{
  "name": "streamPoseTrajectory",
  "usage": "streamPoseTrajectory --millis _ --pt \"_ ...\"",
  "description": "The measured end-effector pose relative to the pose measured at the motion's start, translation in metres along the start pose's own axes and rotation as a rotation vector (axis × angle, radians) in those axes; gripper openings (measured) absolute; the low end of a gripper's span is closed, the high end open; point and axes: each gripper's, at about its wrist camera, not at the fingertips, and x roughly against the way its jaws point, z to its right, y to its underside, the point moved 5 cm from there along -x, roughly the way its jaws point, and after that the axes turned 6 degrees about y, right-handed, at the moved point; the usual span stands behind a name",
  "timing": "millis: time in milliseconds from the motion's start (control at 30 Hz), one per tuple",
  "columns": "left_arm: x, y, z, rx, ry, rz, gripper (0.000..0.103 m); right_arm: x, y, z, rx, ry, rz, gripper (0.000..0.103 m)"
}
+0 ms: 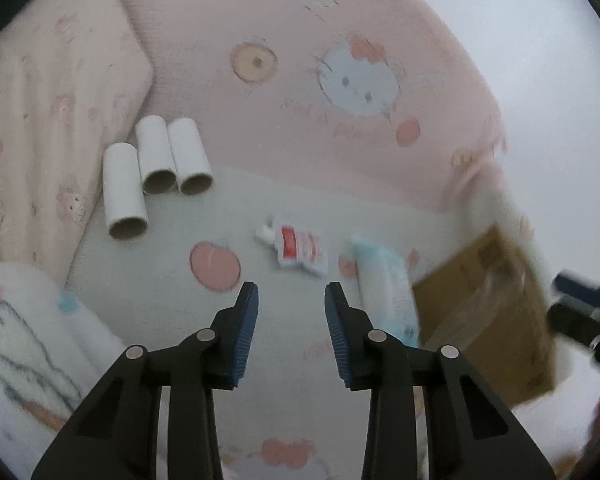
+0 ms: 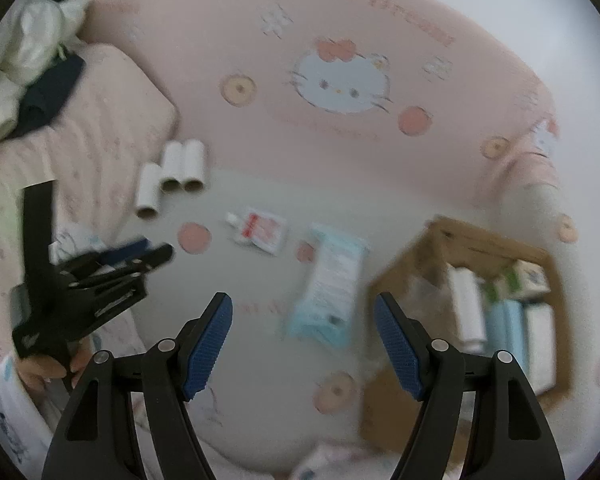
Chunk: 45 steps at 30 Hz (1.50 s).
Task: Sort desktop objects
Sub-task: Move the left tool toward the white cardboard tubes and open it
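Three white cardboard tubes (image 1: pixel 156 168) are lying side by side on the bed sheet (image 1: pixel 284 128), next to a pink pillow (image 1: pixel 52 120). The left claw (image 1: pixel 292 300) is hovering with jaws apart, holding nothing. A red-and-white sachet (image 1: pixel 300 248) and a pale blue packet (image 2: pixel 332 280) are resting mid-bed. The right claw (image 2: pixel 304 312) is gaping empty beside the cardboard box (image 2: pixel 476 240), which is holding several items.

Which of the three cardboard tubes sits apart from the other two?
The leftmost tube: it lies lower-left and nearer the left gripper, offset from the two tubes lying side by side, touching.
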Motion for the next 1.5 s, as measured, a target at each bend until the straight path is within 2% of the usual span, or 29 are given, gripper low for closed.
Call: streamPoseTrajectory --millis 67,133,300,367,500,567,633,700,767,867,900,1000,1067,1233,1333,1500 --pt "-0.003 -0.004 -0.006 0.015 -0.028 0.008 0.038 -0.007 -0.003 -0.006 -0.022 -0.062 0.061 0.072" --pt "-0.006 -0.007 -0.014 0.046 -0.052 0.011 0.038 -0.017 -0.004 -0.012 -0.027 -0.103 0.085 0.072" --pt "-0.007 -0.024 -0.027 0.069 -0.119 0.070 0.038 -0.053 -0.006 -0.046 0.043 -0.118 0.130 0.072" --pt "-0.009 -0.033 -0.040 0.110 -0.120 0.081 0.038 -0.066 -0.007 -0.061 0.092 -0.109 0.158 0.072" --pt "-0.010 -0.047 -0.074 0.257 -0.103 0.109 0.038 -0.085 -0.014 -0.086 0.164 -0.116 0.200 0.072" --pt "-0.007 -0.054 -0.089 0.302 -0.114 0.124 0.038 -0.093 -0.019 -0.093 0.159 -0.145 0.196 0.072" --pt "-0.003 -0.061 -0.105 0.346 -0.132 0.139 0.038 -0.101 -0.025 -0.099 0.121 -0.219 0.200 0.072" --pt "-0.002 -0.068 -0.118 0.382 -0.132 0.145 0.038 -0.108 -0.031 -0.104 0.086 -0.266 0.183 0.072" --pt "-0.004 -0.073 -0.126 0.410 -0.119 0.139 0.038 -0.117 -0.036 -0.110 0.067 -0.278 0.162 0.072" --pt "-0.014 -0.075 -0.135 0.440 -0.123 0.091 0.038 -0.133 -0.042 -0.124 0.072 -0.291 0.147 0.072" --pt "-0.021 -0.073 -0.138 0.457 -0.126 0.048 0.038 -0.139 -0.042 -0.129 0.075 -0.299 0.136 0.072" --pt "-0.029 -0.068 -0.146 0.495 -0.147 -0.011 0.038 -0.157 -0.048 -0.145 0.044 -0.369 0.092 0.072" --pt "-0.030 -0.068 -0.146 0.494 -0.156 -0.010 0.038 -0.171 -0.052 -0.155 0.009 -0.415 0.056 0.072" --pt "-0.037 -0.063 -0.152 0.525 -0.194 -0.061 0.040 -0.200 -0.057 -0.178 0.001 -0.418 0.002 0.072" --pt "-0.040 -0.064 -0.158 0.549 -0.226 -0.065 0.041 -0.208 -0.059 -0.193 0.016 -0.461 -0.024 0.072" --pt "-0.050 -0.063 -0.162 0.575 -0.215 -0.112 0.042 -0.221 -0.063 -0.209 0.011 -0.539 -0.053 0.072"
